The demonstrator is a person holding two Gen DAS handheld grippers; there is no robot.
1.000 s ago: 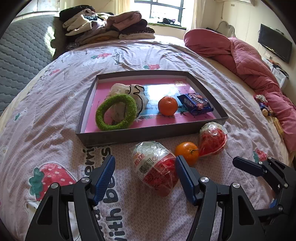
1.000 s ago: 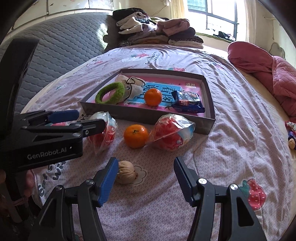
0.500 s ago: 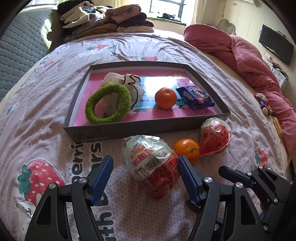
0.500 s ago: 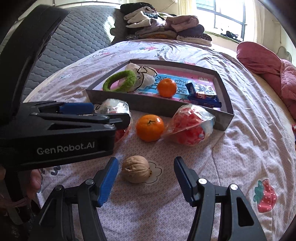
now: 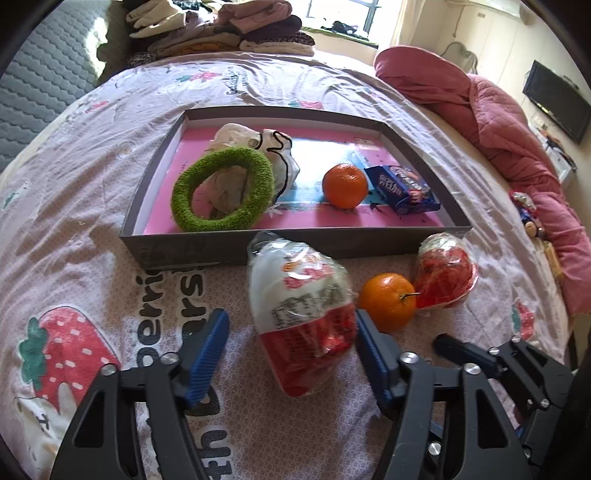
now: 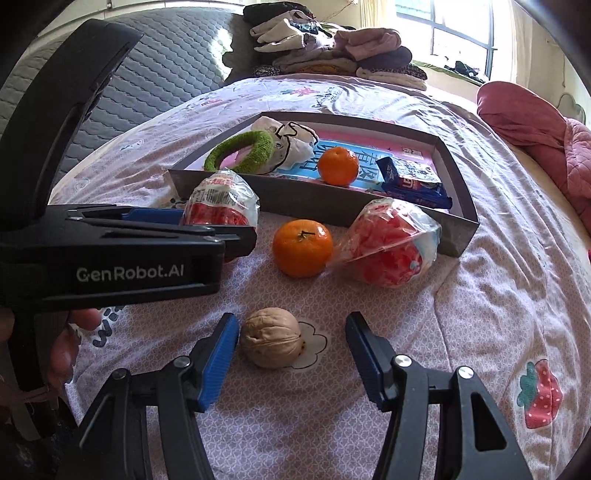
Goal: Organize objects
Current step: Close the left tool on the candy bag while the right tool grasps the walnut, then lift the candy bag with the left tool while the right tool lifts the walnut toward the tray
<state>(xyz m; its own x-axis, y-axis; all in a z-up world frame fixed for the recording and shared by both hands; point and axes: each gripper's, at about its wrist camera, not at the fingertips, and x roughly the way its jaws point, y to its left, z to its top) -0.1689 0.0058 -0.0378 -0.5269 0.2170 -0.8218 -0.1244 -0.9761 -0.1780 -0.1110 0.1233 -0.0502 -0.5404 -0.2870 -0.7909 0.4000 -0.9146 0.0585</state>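
A grey tray [image 5: 295,243] on the bed holds a green ring [image 5: 221,188], a white cloth, an orange [image 5: 345,184] and a blue snack packet [image 5: 402,188]. In front of it lie a red-and-white snack bag [image 5: 303,317], a loose orange [image 5: 388,301] and a second red bag [image 5: 445,273]. My left gripper [image 5: 291,345] is open with the snack bag between its fingers. My right gripper [image 6: 290,349] is open around a walnut [image 6: 271,338], which sits close to the left finger. The left gripper also shows in the right wrist view [image 6: 221,229].
The bedspread has strawberry prints. Folded clothes [image 5: 229,26] are stacked at the far end by the headboard. A pink quilt [image 5: 517,147] lies along the right side, with small toys [image 5: 528,218] beside it.
Both grippers have moved forward. The snack bag now lies between the left fingers and the walnut between the right fingers. Both stay open.
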